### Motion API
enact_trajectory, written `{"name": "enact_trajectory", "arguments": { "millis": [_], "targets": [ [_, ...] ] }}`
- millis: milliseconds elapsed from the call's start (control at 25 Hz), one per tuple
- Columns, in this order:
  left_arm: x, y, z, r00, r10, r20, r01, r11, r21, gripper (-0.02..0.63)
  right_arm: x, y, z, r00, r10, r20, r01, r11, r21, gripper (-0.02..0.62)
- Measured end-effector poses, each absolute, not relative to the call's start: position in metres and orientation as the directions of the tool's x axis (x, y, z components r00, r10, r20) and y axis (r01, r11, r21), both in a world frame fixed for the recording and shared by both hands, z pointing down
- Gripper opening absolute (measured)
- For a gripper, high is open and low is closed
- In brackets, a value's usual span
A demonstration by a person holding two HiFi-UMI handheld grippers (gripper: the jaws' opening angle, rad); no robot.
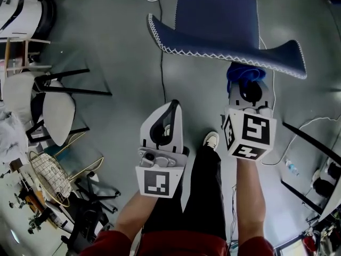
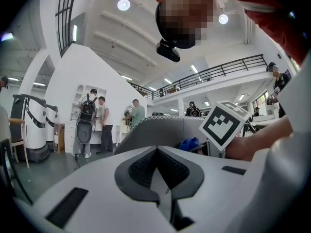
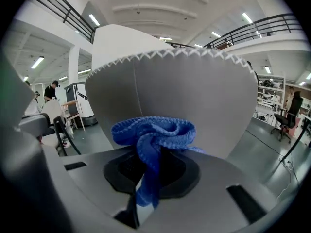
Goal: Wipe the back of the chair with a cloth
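Blue terry cloth [image 1: 245, 72] was bunched in the right gripper [image 1: 248, 89], just below the stitched rim of the chair [image 1: 218, 20], which filled the head view from 12 to 2 o'clock. The chair was dark blue, with white zigzag stitching along its edge. In the right gripper view the jaws of the right gripper [image 3: 153, 165] were clamped on the cloth [image 3: 153, 135]. One tail hung down between them, and the folded wad rose at 12 o'clock in front of the chair back [image 3: 194, 91]. The wad lay close against that curved surface, though actual contact could not be settled.

The left gripper [image 1: 171, 106] was held at about 6 o'clock from the chair, beside the right one and apart from the seat. In the left gripper view its jaws were drawn together with nothing between them [image 2: 156, 153], and the chair [image 2: 160, 130] stood beyond them at 12 o'clock.

On the grey floor [image 1: 117, 52], a white chair [image 1: 57, 113] lay at 9 o'clock. A wire basket [image 1: 49, 174] sat at 8 o'clock; what it held could not be made out. A thin cable [image 1: 162, 63] ran across the floor at 11 o'clock, and a white shoe [image 1: 211, 140] showed between the two grippers.
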State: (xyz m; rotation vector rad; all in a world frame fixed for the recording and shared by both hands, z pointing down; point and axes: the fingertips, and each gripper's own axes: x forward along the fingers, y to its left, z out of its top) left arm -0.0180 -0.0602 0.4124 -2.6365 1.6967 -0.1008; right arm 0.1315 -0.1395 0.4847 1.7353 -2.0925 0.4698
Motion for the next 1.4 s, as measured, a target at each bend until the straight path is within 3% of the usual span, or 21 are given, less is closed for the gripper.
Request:
{"name": "enact_trajectory", "arguments": {
  "millis": [960, 1400],
  "targets": [
    [-0.033, -0.072, 0.479, 0.402, -0.913, 0.065, -0.912, -0.406, -0.061, 0.014, 0.14, -0.211, 0.733, -0.103, -0.728, 0.678, -0.983, 0.178, 0.042, 0.061],
    [-0.038, -0.071, 0.476, 0.388, -0.919, 0.072, -0.917, -0.393, -0.068, 0.014, 0.142, -0.205, 0.75, -0.107, -0.706, 0.7, -0.983, 0.18, 0.032, 0.061]
  ]
}}
